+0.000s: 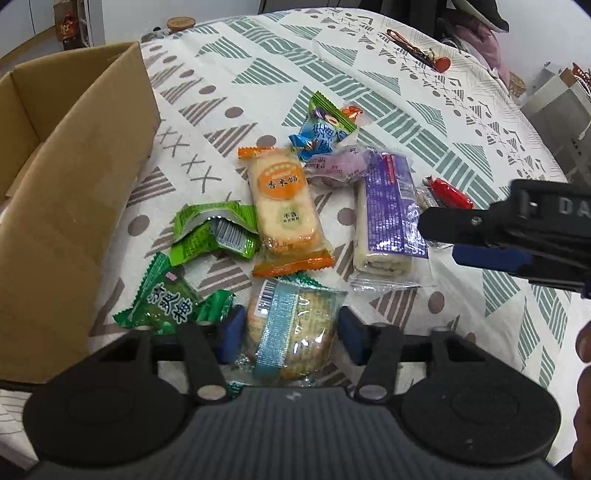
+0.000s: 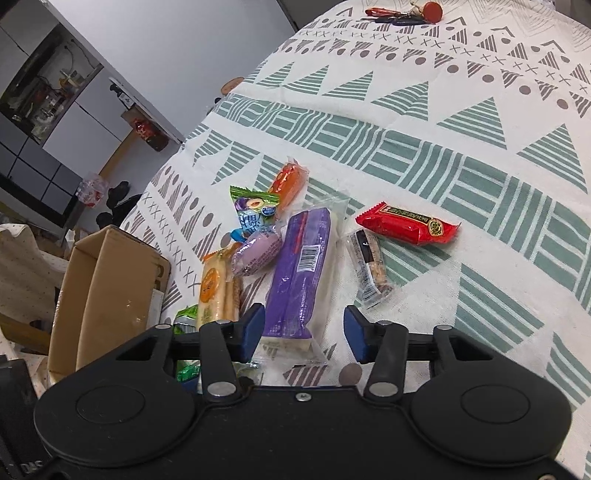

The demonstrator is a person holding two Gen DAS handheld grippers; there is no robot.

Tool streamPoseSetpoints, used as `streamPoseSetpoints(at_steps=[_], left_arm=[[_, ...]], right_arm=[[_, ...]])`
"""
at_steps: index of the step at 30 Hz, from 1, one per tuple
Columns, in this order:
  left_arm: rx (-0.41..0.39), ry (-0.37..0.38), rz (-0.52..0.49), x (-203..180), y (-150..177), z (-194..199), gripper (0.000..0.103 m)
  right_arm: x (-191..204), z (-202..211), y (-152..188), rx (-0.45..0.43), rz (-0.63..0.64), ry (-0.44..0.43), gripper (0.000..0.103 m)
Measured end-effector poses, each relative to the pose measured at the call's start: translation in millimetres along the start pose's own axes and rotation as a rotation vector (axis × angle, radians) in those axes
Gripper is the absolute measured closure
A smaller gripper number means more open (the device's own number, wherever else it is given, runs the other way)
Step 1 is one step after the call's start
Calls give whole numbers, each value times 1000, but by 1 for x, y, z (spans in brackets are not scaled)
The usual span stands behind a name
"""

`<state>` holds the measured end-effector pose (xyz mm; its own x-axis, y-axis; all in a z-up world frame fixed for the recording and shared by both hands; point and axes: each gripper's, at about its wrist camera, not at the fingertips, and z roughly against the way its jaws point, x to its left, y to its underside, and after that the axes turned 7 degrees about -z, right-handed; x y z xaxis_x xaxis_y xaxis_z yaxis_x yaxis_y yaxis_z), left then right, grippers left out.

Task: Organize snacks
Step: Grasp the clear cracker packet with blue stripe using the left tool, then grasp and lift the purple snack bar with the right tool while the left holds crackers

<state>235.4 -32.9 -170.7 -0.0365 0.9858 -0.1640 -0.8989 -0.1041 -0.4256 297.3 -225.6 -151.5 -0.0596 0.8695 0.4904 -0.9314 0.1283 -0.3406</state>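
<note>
On the patterned cloth [image 1: 369, 92], at the near edge of the snack pile, a clear pack of round crackers with a blue band [image 1: 291, 332] lies between the pads of the left gripper [image 1: 288, 334]; the left pad looks to touch the wrapper, the right pad sits just beside it, and firm pinching cannot be told. Right of it, the right gripper [image 2: 304, 334] straddles the near end of the purple roll cake [image 2: 299, 280], left pad at the wrapper edge, right pad clear of it, so jaws spread around the pack, not pressing. Between the two packs, farther out, lies an orange rice cracker pack [image 1: 282, 206]. Left of that is a torn-open green wrapper [image 1: 214, 230], and near-left a green plum candy [image 1: 166, 306], just beside the left gripper. Beyond the rice crackers: a blue candy [image 1: 317, 138], a green-topped sweet [image 1: 328, 110] and a pale purple pouch [image 1: 340, 166], bunched together. Right of the roll cake sit a small seeded bar [image 2: 369, 273] and a red pack [image 2: 406, 225], touching at one end. A cardboard box [image 1: 74, 192] stands open at far left of the pile. Keys with a red fob [image 2: 410, 14] lie at the far edge of the cloth.
</note>
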Motion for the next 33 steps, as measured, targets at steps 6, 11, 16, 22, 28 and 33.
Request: streamPoseSetpoints(at_steps=[6, 11, 16, 22, 28, 33], left_arm=[[-5, 6, 42, 4, -1, 7, 56], [-34, 0, 59, 5, -2, 20, 56], [-55, -4, 68, 6, -1, 36, 56], [-81, -12, 74, 7, 6, 53, 56], [-91, -11, 81, 7, 13, 64, 56], [-107, -12, 86, 9, 16, 71, 56]], right_arm=[[0, -11, 4, 30, 10, 9, 82], [7, -8, 12, 61, 60, -13, 98], [6, 6, 21, 65, 66, 2, 99], [9, 21, 35, 61, 123, 68, 99], [3, 35, 42, 29, 113, 183, 93], [4, 39, 40, -3, 113, 158, 56]])
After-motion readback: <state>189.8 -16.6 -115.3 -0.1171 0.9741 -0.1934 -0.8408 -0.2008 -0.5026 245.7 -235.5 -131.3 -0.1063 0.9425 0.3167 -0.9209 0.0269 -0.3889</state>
